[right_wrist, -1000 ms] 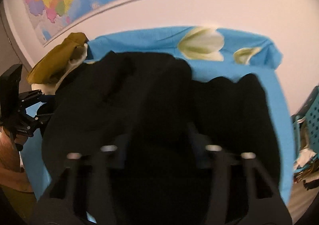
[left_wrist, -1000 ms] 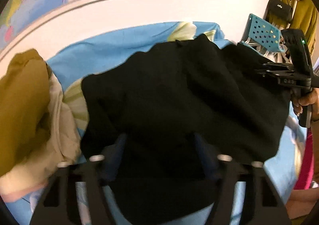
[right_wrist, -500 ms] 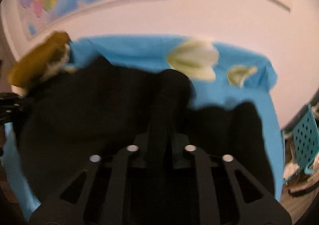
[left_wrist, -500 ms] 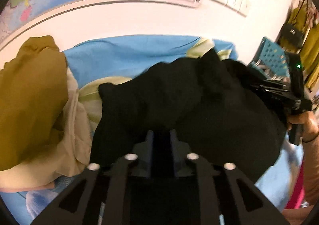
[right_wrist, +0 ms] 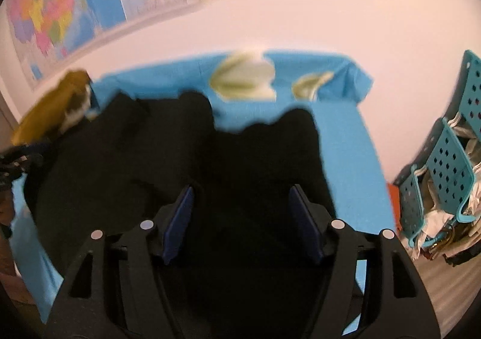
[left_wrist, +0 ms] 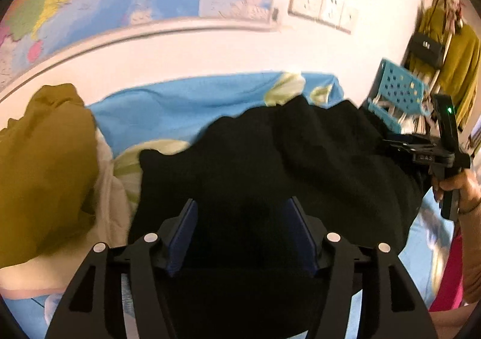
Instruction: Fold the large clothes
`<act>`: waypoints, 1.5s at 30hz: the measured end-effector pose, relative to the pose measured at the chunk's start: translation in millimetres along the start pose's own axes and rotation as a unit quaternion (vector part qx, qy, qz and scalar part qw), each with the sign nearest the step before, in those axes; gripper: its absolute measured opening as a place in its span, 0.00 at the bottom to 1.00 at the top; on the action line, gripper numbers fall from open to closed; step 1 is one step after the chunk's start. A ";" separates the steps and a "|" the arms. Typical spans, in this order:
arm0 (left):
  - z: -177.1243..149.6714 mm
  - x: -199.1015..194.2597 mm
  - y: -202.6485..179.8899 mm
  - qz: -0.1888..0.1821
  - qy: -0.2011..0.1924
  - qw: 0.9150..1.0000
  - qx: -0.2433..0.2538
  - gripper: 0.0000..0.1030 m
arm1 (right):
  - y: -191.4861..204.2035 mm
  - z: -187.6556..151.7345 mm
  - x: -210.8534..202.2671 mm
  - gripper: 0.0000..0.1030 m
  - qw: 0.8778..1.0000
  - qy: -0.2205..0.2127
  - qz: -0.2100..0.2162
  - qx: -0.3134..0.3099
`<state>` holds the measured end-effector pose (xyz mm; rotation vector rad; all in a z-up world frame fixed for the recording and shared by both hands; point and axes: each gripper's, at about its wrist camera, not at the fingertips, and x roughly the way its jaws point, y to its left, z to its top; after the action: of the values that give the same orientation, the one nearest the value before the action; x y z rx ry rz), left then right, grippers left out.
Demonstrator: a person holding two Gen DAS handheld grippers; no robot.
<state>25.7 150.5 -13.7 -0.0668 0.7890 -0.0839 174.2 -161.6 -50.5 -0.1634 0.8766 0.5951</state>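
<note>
A black garment (left_wrist: 270, 164) lies bunched across the middle of a blue floral bedsheet (left_wrist: 168, 107), reaching its near edge. The left hand-held gripper (left_wrist: 240, 227) and right hand-held gripper (right_wrist: 242, 218) are both opening, pads clear of the cloth between them. A mustard garment (left_wrist: 45, 158) is heaped at the bed's left edge.
</note>
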 end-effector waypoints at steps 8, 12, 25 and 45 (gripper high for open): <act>-3.2 30.1 4.9 0.011 0.042 0.999 -0.020 0.41 | -4.5 7.3 -22.6 0.05 0.998 -0.047 0.043 0.020; -1.8 25.6 -0.2 0.026 0.035 0.999 -0.015 0.40 | -10.8 5.7 -17.2 0.04 0.998 -0.044 0.025 0.036; -3.4 15.6 -15.0 0.037 0.016 0.999 0.000 0.52 | 18.1 0.3 -68.2 0.59 0.991 -0.123 0.052 0.016; -8.5 5.0 -6.2 0.056 0.000 0.998 -0.028 0.65 | 33.9 -13.8 -48.7 0.58 0.994 -0.088 0.055 0.021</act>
<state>22.9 143.6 -22.6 -0.0754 0.7935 0.0450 122.3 -159.3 -18.7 -0.0235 0.7306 0.6825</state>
